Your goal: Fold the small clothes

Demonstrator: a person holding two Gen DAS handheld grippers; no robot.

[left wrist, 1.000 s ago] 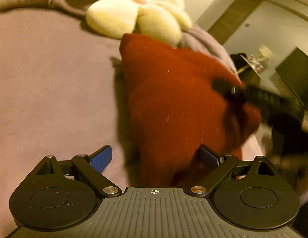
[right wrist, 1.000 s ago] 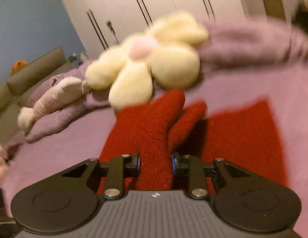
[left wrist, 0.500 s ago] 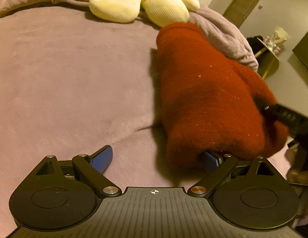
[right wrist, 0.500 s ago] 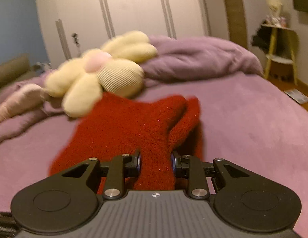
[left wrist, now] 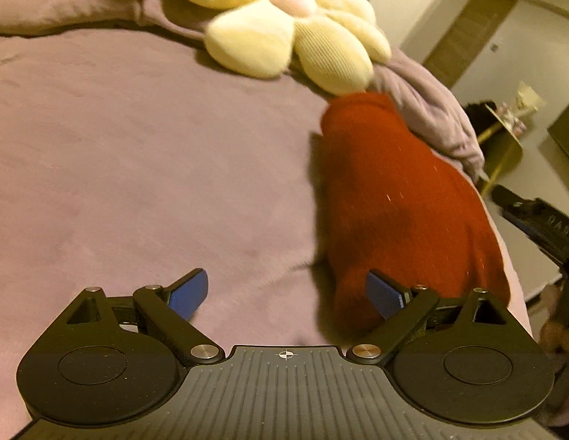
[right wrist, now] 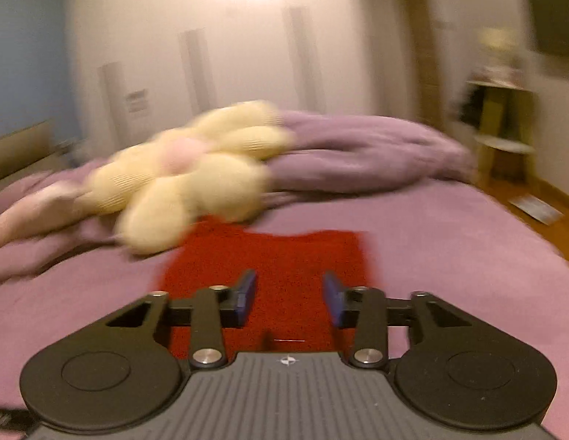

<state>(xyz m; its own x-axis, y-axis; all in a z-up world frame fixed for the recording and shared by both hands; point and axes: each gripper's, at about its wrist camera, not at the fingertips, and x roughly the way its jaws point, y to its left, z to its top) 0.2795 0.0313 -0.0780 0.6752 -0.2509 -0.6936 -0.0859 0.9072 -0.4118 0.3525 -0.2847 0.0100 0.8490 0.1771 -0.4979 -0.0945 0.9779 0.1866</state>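
My right gripper (right wrist: 288, 295) has just been opening, nothing clamped, above the folded red fuzzy knit garment (right wrist: 284, 256); my left gripper (left wrist: 286, 293) gapes wide, its right pad touching the garment's near end.

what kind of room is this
Most likely a bedroom. A red garment lies on a bed with a purple cover, a flower-shaped plush pillow sits near a bunched duvet, and tall wardrobe doors line the far wall.

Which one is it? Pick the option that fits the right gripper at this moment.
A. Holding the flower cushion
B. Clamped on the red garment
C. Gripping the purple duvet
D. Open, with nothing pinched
D: the right gripper has its pads apart above the red garment, which lies flat on the bed.
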